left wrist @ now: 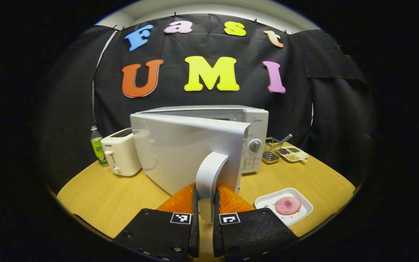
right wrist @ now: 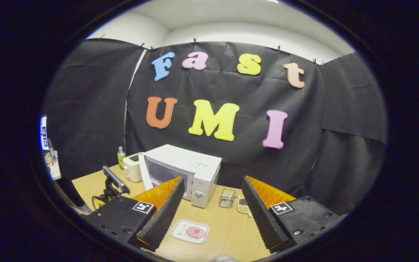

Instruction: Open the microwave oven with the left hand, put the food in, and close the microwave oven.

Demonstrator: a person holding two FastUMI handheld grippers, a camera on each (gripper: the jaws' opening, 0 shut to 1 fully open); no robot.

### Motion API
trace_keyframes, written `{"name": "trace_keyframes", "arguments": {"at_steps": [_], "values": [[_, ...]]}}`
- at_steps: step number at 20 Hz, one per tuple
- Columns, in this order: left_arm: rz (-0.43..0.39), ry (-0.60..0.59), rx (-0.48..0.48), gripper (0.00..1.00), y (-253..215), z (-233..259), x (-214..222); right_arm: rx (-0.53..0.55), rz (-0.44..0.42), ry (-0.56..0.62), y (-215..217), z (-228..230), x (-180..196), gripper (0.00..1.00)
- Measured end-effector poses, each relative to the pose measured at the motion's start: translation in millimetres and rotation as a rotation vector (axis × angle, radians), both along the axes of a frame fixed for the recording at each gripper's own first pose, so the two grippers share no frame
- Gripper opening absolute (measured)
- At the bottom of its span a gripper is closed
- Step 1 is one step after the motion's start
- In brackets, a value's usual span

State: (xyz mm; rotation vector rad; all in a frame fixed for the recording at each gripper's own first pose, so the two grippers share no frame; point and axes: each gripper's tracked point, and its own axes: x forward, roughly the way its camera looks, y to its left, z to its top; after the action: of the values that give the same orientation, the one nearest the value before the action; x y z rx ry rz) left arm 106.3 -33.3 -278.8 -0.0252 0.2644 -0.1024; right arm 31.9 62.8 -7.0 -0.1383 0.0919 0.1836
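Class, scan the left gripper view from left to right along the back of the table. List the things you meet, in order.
Bottle → toaster → microwave, its door swung open → wire basket → divided dish.

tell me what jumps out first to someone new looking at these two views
The white microwave oven at the middle of the round wooden table, its door swung partly open with the left gripper shut on the door handle. Next, the pink food on a white tray near the table's front edge, below the open right gripper.
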Motion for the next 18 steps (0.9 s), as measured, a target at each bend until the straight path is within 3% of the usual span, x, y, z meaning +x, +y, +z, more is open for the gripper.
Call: {"name": "trace_keyframes", "arguments": {"at_steps": [1,5,9,11,13,14,16,18], "values": [[0.016,0.01,0.005,0.14,9,0,-7,0.001,0.005,0.001,3,-1,-4,0.96],[0.108,0.036,0.011,0.14,56,-2,-31,0.026,0.032,0.008,17,-6,-11,1.0],[0.195,0.069,-0.041,0.19,103,-6,-46,0.056,0.057,0.009,31,-11,-18,1.0],[0.213,0.084,-0.051,0.26,121,-8,-52,0.067,0.067,0.011,35,-12,-21,1.0],[0.223,0.096,-0.064,0.48,134,-9,-54,0.075,0.069,0.013,38,-13,-23,1.0],[0.221,0.098,-0.065,0.74,137,-10,-57,0.078,0.07,0.016,40,-13,-23,0.96],[0.224,0.089,-0.04,0.83,140,-10,-59,0.089,0.079,0.022,45,-12,-22,1.0],[0.219,0.081,-0.037,0.83,141,-8,-59,0.08,0.084,0.025,49,-9,-19,1.0]]}}
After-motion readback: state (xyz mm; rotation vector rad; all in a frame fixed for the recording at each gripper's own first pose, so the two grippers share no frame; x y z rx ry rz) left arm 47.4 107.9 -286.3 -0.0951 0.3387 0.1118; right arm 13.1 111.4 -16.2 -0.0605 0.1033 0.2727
